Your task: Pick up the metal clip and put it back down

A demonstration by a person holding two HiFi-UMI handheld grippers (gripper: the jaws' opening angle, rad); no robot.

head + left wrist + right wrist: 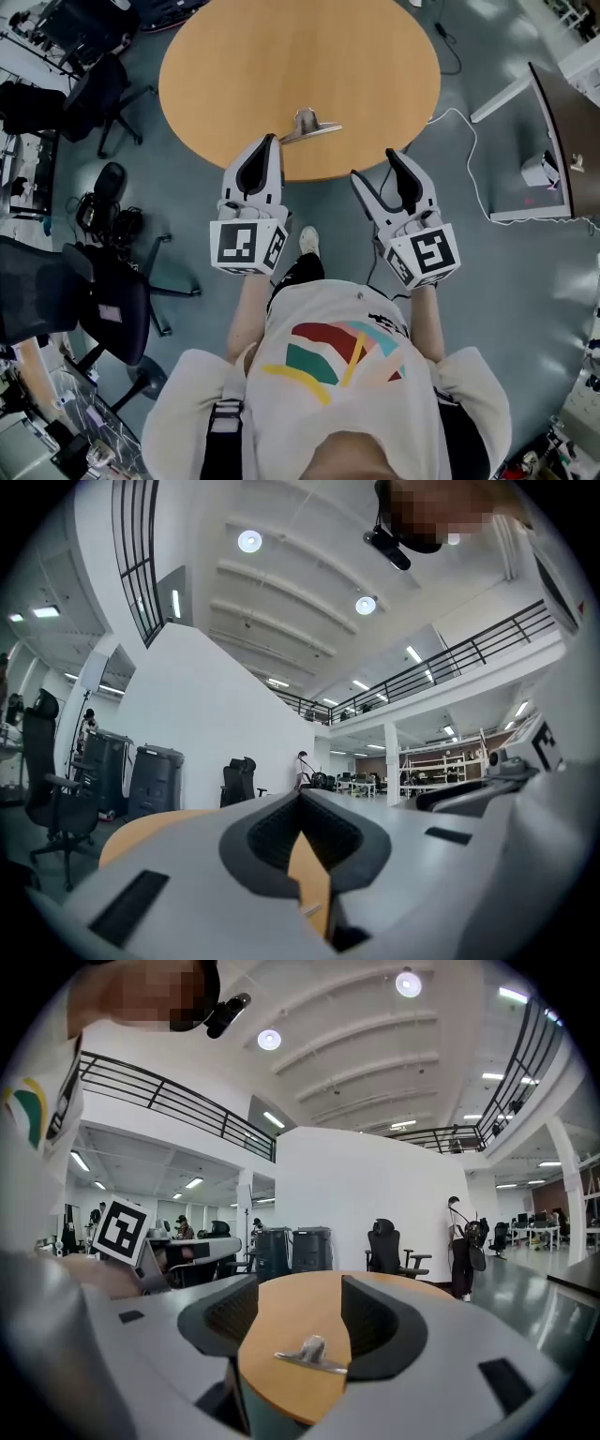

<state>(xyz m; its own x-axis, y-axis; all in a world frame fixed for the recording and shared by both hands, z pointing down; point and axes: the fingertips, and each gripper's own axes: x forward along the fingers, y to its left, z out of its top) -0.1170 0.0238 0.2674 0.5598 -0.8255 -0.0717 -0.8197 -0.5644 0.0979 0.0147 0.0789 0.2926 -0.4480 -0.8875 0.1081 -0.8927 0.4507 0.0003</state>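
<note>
- The metal clip (309, 127) lies on the round wooden counter (281, 56), close to the edge nearest the person, with nothing touching it.
- The left hand-held gripper (269, 142) is clenched. In its own view the jaw tips meet and only a thin wedge of counter (141, 832) shows through the hollow behind them, with nothing held there.
- In the head view its tip hangs over the counter's near rim, just beside the clip and to the clip's left.
- The right hand-held gripper (377, 166) is released, its jaws spread wide at the counter's edge, to the right of the clip and apart from it.
- In the right gripper view, the clip (309, 1352) shows between the open jaws of that hand-held gripper (295, 1290) but lies beyond them on the counter (281, 1326), clear of both pads.
- A black office chair (103, 94) stands on the grey floor to the counter's left, and a white cable (469, 150) trails over the floor on the right.
</note>
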